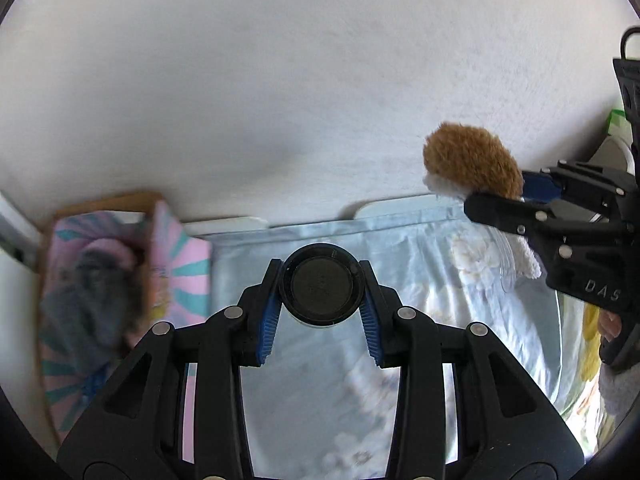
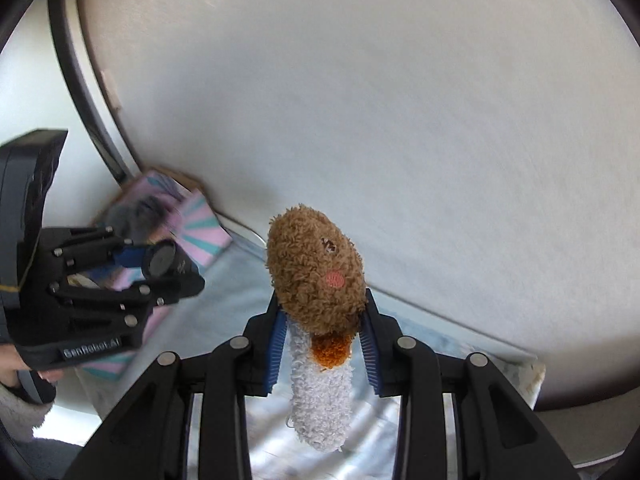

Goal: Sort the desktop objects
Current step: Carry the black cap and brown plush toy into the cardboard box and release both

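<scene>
My left gripper (image 1: 320, 292) is shut on a round black lid-topped jar (image 1: 320, 286), held above the pale blue floral cloth (image 1: 400, 264); it also shows in the right wrist view (image 2: 160, 266) with the jar (image 2: 159, 261). My right gripper (image 2: 324, 320) is shut on a plush toy (image 2: 316, 272) with a brown fuzzy head and white body, held up in the air. In the left wrist view the toy (image 1: 472, 160) and right gripper (image 1: 516, 204) are at the right, level with my left gripper.
A cardboard box with a pink and teal sunburst pattern (image 1: 176, 276) stands at the left with a grey fuzzy thing (image 1: 92, 292) inside; it shows in the right wrist view (image 2: 200, 232) too. A white wall (image 1: 280, 80) rises behind the table. A green-white item (image 1: 616, 120) sits at far right.
</scene>
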The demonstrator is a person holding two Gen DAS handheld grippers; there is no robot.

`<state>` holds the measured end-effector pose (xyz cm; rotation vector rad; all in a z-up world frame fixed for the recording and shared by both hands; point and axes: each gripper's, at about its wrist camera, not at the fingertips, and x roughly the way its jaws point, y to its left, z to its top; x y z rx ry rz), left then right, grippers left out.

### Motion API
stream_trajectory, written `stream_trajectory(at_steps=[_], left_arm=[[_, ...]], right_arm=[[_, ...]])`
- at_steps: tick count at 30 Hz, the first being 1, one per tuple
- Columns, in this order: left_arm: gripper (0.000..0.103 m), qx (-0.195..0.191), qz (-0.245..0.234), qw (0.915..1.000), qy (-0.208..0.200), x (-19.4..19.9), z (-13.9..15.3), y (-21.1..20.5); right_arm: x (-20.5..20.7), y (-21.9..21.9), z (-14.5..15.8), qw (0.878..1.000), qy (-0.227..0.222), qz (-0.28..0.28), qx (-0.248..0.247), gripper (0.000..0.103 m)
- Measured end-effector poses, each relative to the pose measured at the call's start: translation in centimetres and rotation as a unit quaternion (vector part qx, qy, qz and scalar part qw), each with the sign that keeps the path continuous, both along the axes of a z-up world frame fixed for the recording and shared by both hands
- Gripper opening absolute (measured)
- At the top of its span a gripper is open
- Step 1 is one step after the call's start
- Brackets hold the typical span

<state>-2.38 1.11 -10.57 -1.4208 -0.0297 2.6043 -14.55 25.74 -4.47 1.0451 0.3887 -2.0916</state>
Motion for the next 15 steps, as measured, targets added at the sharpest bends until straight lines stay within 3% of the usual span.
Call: stream_trajectory(at_steps=[6, 15], left_arm=[[0.033, 0.002, 0.029, 0.9995, 0.008, 1.6, 2.2, -4.3], [0.033, 0.003, 0.101, 0.9949, 0.004, 4.7, 1.2, -11.5]], right_arm=[[2.2, -3.4, 3.2, 0.999, 0.010, 0.029, -0.018, 0.031], [5.2, -10.0, 4.7, 0.996, 0.000, 0.086, -0.026, 0.031]])
